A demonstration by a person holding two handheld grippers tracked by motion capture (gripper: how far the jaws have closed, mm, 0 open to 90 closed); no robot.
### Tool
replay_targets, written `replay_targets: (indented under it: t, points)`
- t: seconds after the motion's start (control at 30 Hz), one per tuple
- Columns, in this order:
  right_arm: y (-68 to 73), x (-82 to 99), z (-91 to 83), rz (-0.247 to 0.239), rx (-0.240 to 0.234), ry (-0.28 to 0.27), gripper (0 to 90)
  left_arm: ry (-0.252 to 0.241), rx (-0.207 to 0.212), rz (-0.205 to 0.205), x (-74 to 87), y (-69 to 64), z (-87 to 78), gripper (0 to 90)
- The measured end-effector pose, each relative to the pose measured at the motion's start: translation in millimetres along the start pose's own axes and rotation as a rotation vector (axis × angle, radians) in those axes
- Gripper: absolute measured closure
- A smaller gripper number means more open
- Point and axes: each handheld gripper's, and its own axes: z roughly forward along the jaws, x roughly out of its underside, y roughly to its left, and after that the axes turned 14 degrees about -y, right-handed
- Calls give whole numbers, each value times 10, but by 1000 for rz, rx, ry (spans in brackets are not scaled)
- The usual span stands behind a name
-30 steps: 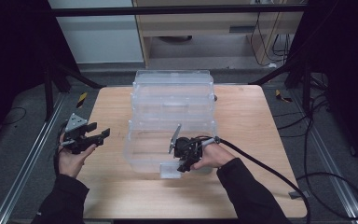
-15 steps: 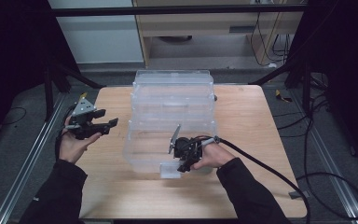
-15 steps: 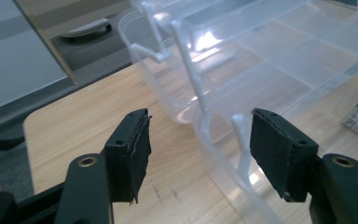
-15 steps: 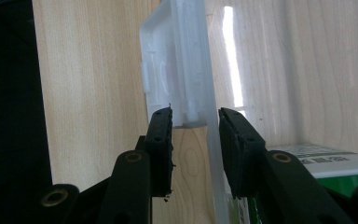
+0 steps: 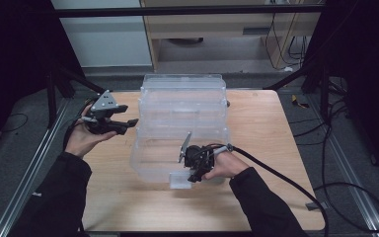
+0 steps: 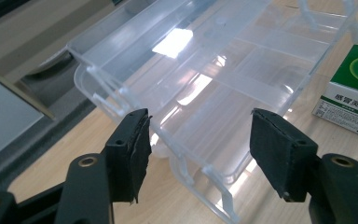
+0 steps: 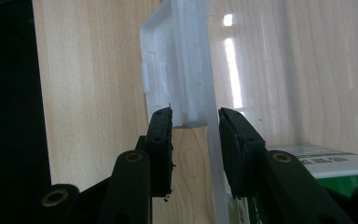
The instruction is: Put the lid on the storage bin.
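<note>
A clear plastic compartment box (image 5: 182, 106) lies open on the wooden table (image 5: 256, 123), its divided trays (image 6: 205, 70) bare. My right gripper (image 5: 192, 175) is at the box's near edge, shut on the front wall and its white latch tab (image 7: 177, 70), one pad on each side. My left gripper (image 5: 127, 126) hangs in the air to the left of the box, open, with nothing between its pads (image 6: 133, 154). It points toward the box's left side. A green and white carton (image 6: 349, 93) rests on the table by the box, and its corner (image 7: 326, 163) shows beside my right jaw.
A thick black cable (image 5: 286, 182) trails from my right gripper across the table's front right. Metal rails (image 5: 24, 187) run along both sides of the table. A cabinet (image 5: 217, 29) stands beyond the far edge. Bare wood lies right of the box.
My left gripper has risen and moved up toward the far left side of the box, still open. The right gripper and the box have stayed put.
</note>
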Motion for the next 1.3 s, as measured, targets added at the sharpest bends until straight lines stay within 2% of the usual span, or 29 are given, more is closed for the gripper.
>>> replay_targets:
  t: [0.1,0.37,0.5,0.53,0.77,0.93,1.03,1.2,1.3]
  points:
    - [1,2,-2,0,0,0,661,12,26,33,-75,13,53,368]
    - [5,2,-2,0,3,-1,662,30,94,81,-239,77,210,364]
    - [5,2,-2,-10,1,-3,662,55,144,128,-336,121,292,367]
    - [5,2,-4,-10,0,-1,662,59,149,129,-351,125,305,367]
    - [1,8,-5,-18,-1,-2,662,103,197,217,-485,190,422,376]
    - [10,9,-3,-18,6,-7,662,156,234,263,-514,201,552,384]
    - [12,10,-3,-16,7,-9,663,201,257,309,-539,225,631,394]
    - [14,11,-4,-18,7,-7,663,215,276,335,-553,239,746,426]
    - [11,12,-3,-15,6,-10,663,229,282,365,-553,234,815,454]
